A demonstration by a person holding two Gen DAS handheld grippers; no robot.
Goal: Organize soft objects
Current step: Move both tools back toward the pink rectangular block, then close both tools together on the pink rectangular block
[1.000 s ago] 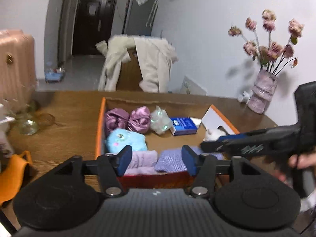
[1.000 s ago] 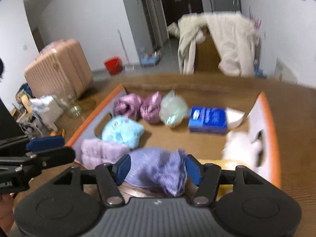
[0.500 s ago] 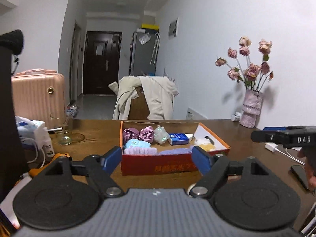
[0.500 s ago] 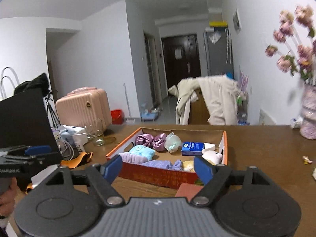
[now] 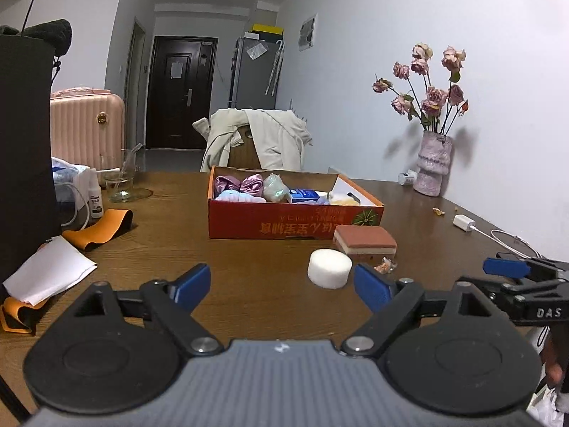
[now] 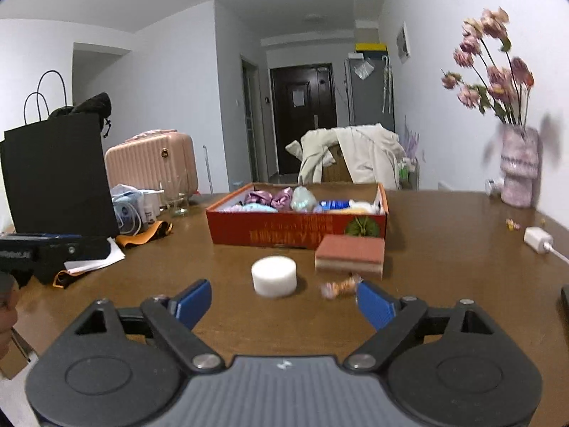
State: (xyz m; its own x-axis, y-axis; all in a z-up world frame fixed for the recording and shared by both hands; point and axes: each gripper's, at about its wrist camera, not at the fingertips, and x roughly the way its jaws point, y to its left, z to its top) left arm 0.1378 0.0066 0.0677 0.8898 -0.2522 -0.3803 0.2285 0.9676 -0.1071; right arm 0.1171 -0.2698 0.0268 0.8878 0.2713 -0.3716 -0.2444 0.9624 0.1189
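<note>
An orange-red cardboard box (image 5: 295, 222) (image 6: 295, 233) stands mid-table, filled with soft things: purple satin scrunchies (image 5: 238, 183), a pale blue plush, folded cloths, a blue packet. In front of it lie a white foam cylinder (image 5: 329, 268) (image 6: 274, 275) and a red-topped sponge (image 5: 364, 240) (image 6: 350, 254). My left gripper (image 5: 281, 286) hovers low over the near table, its jaws opening with nothing between them. My right gripper (image 6: 284, 300) is likewise back from the box, jaws opening and empty; it also shows at the right edge (image 5: 522, 281) of the left wrist view.
A wrapped candy (image 6: 339, 286) lies near the sponge. Left side holds a black paper bag (image 6: 57, 174), orange strap (image 5: 103, 229), papers, a glass (image 5: 119, 185) and small bottles. A vase of dried roses (image 5: 432, 163), a charger (image 5: 464, 221) and cable sit right. A draped chair stands behind the table.
Both grippers pulled back from over the box to the near side of the table, and their jaws widened. The purple cloths now lie inside the box.
</note>
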